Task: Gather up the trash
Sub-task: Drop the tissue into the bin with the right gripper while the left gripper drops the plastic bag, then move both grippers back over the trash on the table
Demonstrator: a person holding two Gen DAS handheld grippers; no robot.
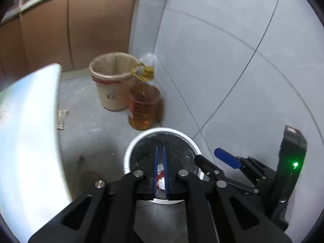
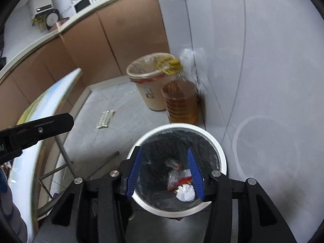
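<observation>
A white round bin (image 1: 129, 151) with a black liner stands on the floor below both grippers; it also shows in the right wrist view (image 2: 220, 151). Inside it lie a clear wrapper with red print (image 2: 178, 177) and a crumpled white paper (image 2: 185, 194). My left gripper (image 1: 160, 154) hangs over the bin with its blue pads nearly together; the red and white trash (image 1: 160, 174) shows through the slit between them, and whether it is gripped I cannot tell. My right gripper (image 2: 165, 158) is open and empty over the bin. The right gripper also appears at the right in the left wrist view (image 1: 210, 156).
A beige bin (image 1: 110, 85) with a clear liner and a large bottle of amber oil (image 1: 143, 105) stand against the grey tiled wall. A white table edge (image 1: 30, 121) curves along the left. A flat wrapper (image 1: 61, 119) lies on the floor. Brown cabinets run behind.
</observation>
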